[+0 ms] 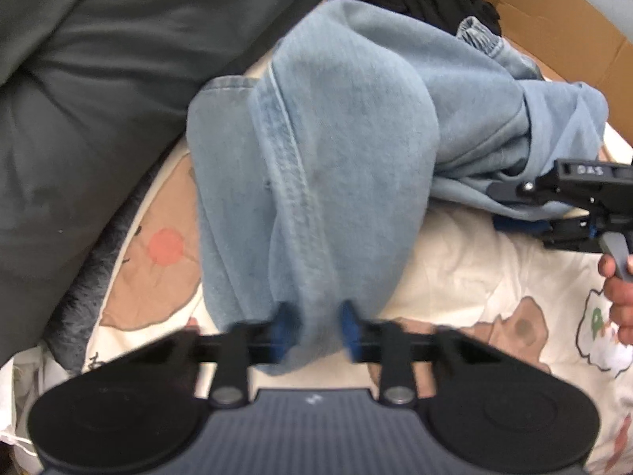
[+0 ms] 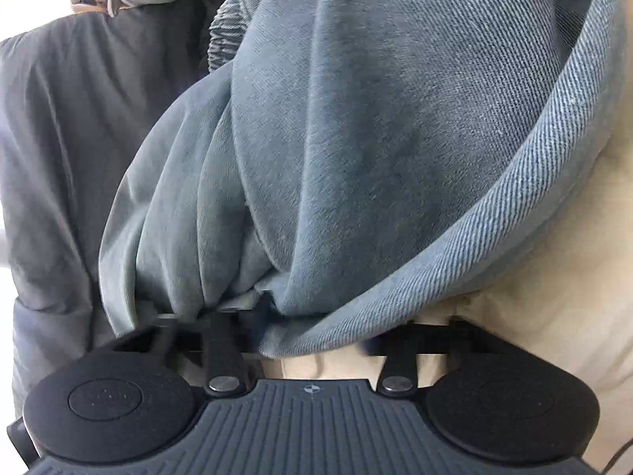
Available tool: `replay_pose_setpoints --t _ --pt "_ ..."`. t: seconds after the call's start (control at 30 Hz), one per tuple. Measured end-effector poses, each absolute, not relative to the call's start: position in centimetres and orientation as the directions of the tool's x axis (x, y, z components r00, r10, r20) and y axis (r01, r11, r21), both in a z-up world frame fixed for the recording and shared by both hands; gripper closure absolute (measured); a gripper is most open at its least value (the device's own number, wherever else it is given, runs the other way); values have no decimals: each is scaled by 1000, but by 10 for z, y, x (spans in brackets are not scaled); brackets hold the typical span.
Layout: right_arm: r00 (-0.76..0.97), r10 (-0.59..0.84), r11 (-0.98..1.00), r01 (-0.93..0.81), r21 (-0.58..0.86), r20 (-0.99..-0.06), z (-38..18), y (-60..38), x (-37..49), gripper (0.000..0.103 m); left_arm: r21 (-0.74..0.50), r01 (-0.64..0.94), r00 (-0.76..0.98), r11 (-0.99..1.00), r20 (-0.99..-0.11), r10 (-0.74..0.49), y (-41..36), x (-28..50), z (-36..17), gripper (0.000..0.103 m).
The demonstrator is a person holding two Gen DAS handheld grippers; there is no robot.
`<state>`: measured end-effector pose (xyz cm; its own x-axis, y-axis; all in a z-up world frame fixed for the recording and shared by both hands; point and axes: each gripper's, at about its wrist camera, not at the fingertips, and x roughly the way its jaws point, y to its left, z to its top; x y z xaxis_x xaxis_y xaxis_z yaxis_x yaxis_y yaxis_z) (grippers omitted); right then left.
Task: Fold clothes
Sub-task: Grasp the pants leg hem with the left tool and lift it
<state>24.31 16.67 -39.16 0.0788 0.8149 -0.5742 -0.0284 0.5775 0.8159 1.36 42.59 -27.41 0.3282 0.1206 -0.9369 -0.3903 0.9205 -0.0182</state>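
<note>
Both grippers hold the jeans above the patterned bedsheet: the left gripper pinches a leg, seemingly to lift it, while the right gripper clamps bunched denim, likely steadying the fold.

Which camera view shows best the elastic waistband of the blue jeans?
The right wrist view shows it best: the gathered elastic waistband appears large and sharp at the top of the jeans. In the left wrist view, the waistband is only a small, distant patch near the cardboard box.
</note>
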Motion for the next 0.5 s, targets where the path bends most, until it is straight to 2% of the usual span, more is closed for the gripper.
replay_pose_setpoints --t 0.07,0.17,0.27,0.5 --pt "78 816 577 -66 814 -572 -386 170 243 89 -31 -390 335 920 -936 110 424 14 -270 99" --pt "74 820 573 -115 812 -568 -370 172 239 98 -50 -389 346 920 -933 95 422 16 -263 99" --pt "63 819 572 -171 802 -570 -350 170 233 101 -73 -389 361 918 -929 79 420 16 -253 99" --pt "87 790 602 -295 742 -607 -295 157 224 102 -182 -398 476 899 -879 33 413 20 -201 100"
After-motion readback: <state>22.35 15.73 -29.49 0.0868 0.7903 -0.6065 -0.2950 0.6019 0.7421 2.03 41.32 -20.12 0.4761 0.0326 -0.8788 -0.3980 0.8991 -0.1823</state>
